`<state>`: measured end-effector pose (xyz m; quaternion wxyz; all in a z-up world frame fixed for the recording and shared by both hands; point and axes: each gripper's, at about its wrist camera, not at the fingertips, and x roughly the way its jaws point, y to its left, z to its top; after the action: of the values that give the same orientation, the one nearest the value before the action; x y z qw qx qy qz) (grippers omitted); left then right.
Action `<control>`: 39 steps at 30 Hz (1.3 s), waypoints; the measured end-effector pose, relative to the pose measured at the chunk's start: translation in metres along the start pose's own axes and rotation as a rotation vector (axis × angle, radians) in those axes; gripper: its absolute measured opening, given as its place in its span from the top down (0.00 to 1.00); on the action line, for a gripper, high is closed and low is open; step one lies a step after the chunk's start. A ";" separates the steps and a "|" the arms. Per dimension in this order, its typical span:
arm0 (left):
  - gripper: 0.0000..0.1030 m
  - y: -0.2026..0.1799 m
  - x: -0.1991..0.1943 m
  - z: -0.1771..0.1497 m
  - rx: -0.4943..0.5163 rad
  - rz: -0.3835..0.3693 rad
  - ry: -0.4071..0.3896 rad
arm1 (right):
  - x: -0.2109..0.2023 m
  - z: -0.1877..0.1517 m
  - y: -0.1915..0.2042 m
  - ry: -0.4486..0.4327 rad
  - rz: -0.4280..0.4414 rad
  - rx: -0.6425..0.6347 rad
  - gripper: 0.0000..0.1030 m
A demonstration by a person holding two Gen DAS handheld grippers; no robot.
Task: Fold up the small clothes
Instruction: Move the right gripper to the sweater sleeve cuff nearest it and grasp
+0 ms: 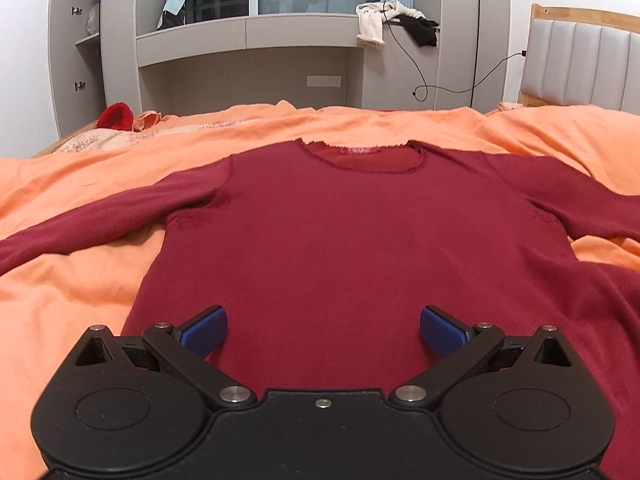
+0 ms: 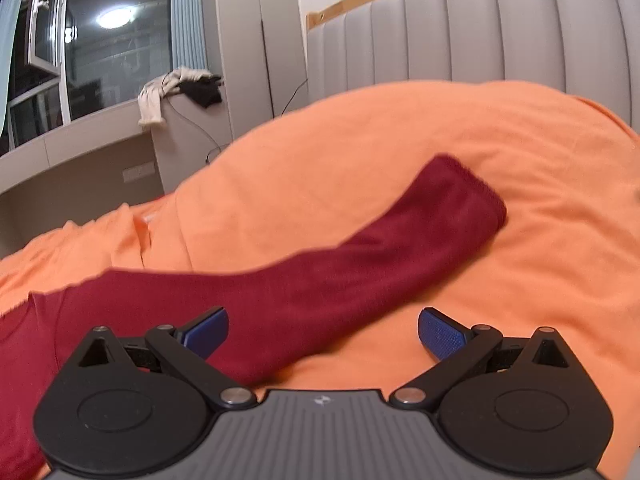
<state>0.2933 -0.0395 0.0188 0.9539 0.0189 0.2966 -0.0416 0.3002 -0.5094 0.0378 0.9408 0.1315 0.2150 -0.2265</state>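
**Red sweater lies flat on the bed, both grippers spread wide above it**

A dark red long-sleeved sweater (image 1: 328,232) lies spread out on an orange bed cover (image 1: 72,280). Its front faces up, the neckline (image 1: 362,158) is on the far side, and the two sleeves go out to the left and to the right. Inside the neckline a small pink label is visible.

The left gripper (image 1: 323,332) is over the lower part of the sweater body, near the hem. Its two blue pads (image 1: 204,330) stand wide apart and nothing is between them. Whether they touch the cloth cannot be told from this view.

The right gripper (image 2: 323,332) is over the right sleeve (image 2: 360,256), close to the place where the sleeve meets the body. Its jaws are also wide apart and hold nothing. The left pad is over the red cloth, the right pad (image 2: 442,334) is over the orange cover. The sleeve runs away from the gripper, and its cuff (image 2: 476,192) rests on the cover.

Behind the bed there is a grey padded headboard (image 2: 480,28) with a wooden frame. On a grey window ledge (image 1: 248,34) lie some white and black clothes (image 1: 394,22), and a black cable (image 1: 416,68) hangs down from there. A bright red object (image 1: 116,116) lies at the far left edge of the bed.
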 end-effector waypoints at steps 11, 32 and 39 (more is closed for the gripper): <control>0.00 0.006 -0.003 -0.013 -0.006 -0.031 -0.006 | -0.004 0.003 -0.021 -0.070 0.017 0.110 0.00; 0.00 0.004 0.000 -0.015 0.003 -0.023 -0.002 | 0.032 0.020 -0.092 -0.185 -0.121 0.320 0.61; 0.00 0.004 0.000 -0.015 0.003 -0.023 -0.002 | 0.024 0.019 -0.085 -0.216 -0.094 0.318 0.97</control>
<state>0.2854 -0.0344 0.0063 0.9537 0.0169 0.2955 -0.0529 0.2849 -0.5983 0.0306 0.9143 0.2433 0.0802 -0.3138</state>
